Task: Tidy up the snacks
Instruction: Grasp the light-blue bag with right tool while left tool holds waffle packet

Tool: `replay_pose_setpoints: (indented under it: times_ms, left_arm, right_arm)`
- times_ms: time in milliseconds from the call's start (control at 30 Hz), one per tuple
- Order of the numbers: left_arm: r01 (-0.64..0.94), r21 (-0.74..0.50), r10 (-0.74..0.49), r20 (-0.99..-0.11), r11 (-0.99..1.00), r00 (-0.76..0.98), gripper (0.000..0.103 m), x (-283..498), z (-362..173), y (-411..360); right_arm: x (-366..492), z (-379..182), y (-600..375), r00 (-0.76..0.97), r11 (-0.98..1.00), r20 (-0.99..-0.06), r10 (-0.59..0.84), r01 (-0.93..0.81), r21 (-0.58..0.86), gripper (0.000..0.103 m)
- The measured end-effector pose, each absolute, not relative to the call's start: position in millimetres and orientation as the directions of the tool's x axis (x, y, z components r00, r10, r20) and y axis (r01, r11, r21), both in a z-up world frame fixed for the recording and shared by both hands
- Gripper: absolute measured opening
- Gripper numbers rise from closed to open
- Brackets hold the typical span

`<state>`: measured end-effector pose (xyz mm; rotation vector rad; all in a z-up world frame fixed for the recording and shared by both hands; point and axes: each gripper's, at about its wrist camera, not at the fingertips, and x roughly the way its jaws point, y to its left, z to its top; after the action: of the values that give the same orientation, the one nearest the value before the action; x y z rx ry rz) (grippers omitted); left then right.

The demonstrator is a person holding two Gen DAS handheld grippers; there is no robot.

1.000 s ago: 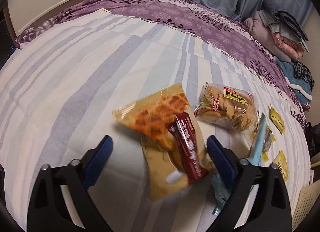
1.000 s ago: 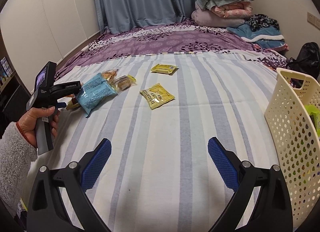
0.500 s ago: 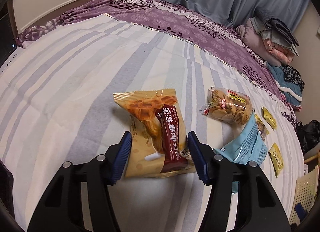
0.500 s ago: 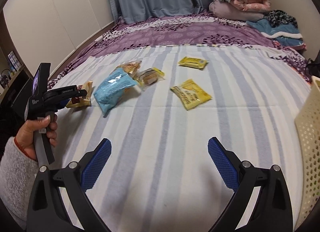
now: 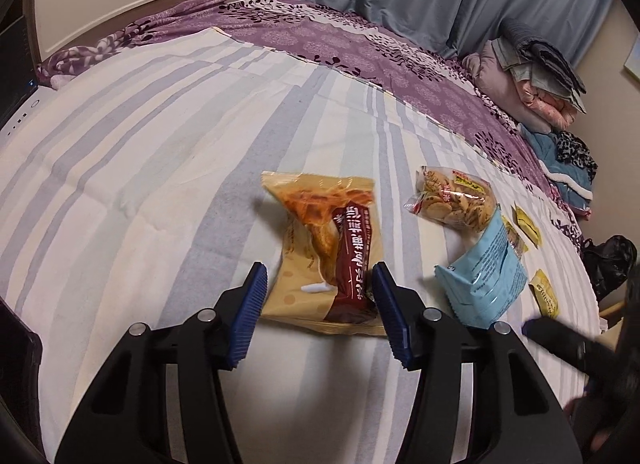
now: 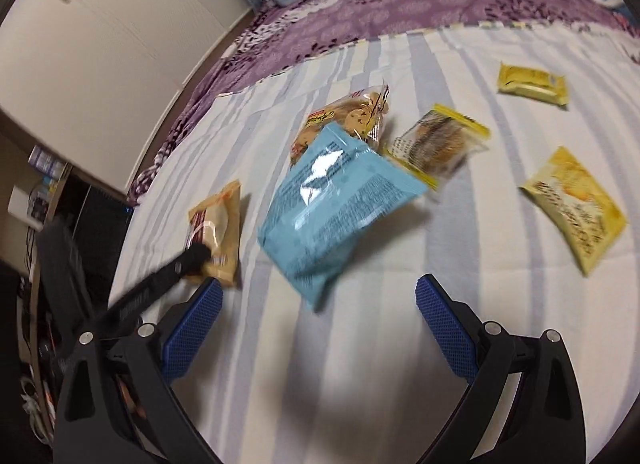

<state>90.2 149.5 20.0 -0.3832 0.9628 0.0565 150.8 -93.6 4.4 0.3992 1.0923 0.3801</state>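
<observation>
L gripper jaws closing round waffle pack but w/ gaps, R gripper spread wide nr blue bag, striped bed

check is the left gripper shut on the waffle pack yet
Not yet: the left gripper is open, its blue pads beside the waffle pack with gaps showing.

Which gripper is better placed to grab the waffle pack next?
Left. The left gripper is open with its fingers on either side of the waffle pack. The right gripper is open too, but faces the blue bag.
</observation>
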Motion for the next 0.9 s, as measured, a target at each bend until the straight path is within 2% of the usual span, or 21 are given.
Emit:
replay_pose_setpoints:
  times_ms: [167, 333, 433, 500, 567, 633, 900]
  left_arm:
    - [-0.228, -0.297, -0.121, -0.813, 0.927, 0.570, 0.068, 87.0, 15.9, 157.3]
    - [-0.225, -0.308, -0.132, -0.812, 0.924, 0.569, 0.069, 88.3, 14.8, 163.8]
    - [-0.221, -0.308, -0.135, -0.812, 0.925, 0.568, 0.069, 89.3, 15.0, 164.0]
    - [-0.218, -0.308, -0.136, -0.812, 0.926, 0.567, 0.069, 90.3, 15.1, 164.3]
    - [-0.216, -0.299, -0.130, -0.814, 0.930, 0.566, 0.073, 91.3, 15.4, 164.3]
    - [-0.218, -0.292, -0.122, -0.814, 0.931, 0.568, 0.077, 92.8, 16.0, 163.7]
    - [-0.195, -0.289, -0.129, -0.808, 0.937, 0.575, 0.077, 100.4, 23.5, 160.1]
  right_arm:
    - [187.5, -2.1, -67.4, 0.416, 0.870, -0.782, 0.464, -0.047, 0.491, 0.096]
    - [199.3, -8.6, -45.6, 0.413, 0.918, -0.826, 0.383, -0.070, 0.390, 0.096]
    - [199.2, -10.9, -35.9, 0.431, 0.952, -0.850, 0.305, -0.109, 0.286, 0.085]
    - [195.8, -10.6, -31.7, 0.454, 0.968, -0.855, 0.250, -0.148, 0.205, 0.072]
    - [193.0, -10.4, -32.0, 0.466, 0.966, -0.849, 0.250, -0.182, 0.184, 0.068]
    - [189.4, -9.4, -35.3, 0.472, 0.964, -0.845, 0.252, -0.195, 0.179, 0.064]
    - [168.5, -8.1, -55.1, 0.485, 0.964, -0.837, 0.254, -0.195, 0.179, 0.062]
